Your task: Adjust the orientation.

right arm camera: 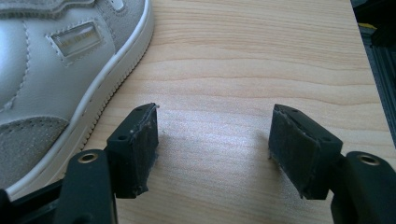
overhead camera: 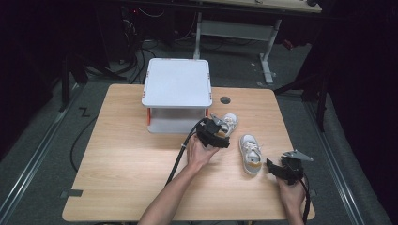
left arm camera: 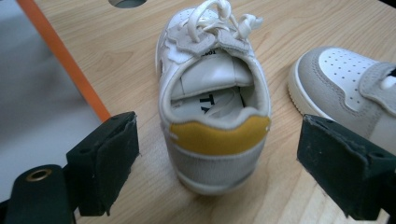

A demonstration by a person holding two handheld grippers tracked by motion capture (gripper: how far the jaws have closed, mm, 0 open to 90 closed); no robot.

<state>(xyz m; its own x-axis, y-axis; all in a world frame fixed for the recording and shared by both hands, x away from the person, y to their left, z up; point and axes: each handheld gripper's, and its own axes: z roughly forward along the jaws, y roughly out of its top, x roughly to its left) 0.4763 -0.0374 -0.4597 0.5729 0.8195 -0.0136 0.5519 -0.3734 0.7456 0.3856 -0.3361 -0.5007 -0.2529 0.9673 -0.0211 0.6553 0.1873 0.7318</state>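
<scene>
- Left gripper [left arm camera: 217,154]: jaws spread wide, straddling the heel of the far shoe [left arm camera: 212,100]. Pads sit clear of both sides, no contact, so the shoe is bracketed, not pinched.
- Heel with its yellow tab points straight back at the gripper, toe away. Looks lined up for a squeeze across the heel, the stiffest part of a soft shoe.
- The far shoe stands upright on its sole on the counter [left arm camera: 116,46], just beside the shelf unit's [overhead camera: 177,93] orange-edged base. In the high view the left gripper [overhead camera: 217,133] is at its heel, just in front of the unit.
- Near shoe [overhead camera: 251,153] lies to the right of the first, apart from it, toe pointing away from the person, sole down. Its toe shows beside the right-hand jaw in the left gripper view.
- Right gripper [right arm camera: 212,149]: jaws spread, nothing between them but bare wood. It hangs low over the counter just right of the near shoe [right arm camera: 56,84], whose side and sole edge show beside its left-hand jaw. Not touching.
- Read: the right is parked close to its shoe while the left works on the other.
- Risk: the laces on the far shoe are loose and could snag if it goes to the unit's lower level.
</scene>
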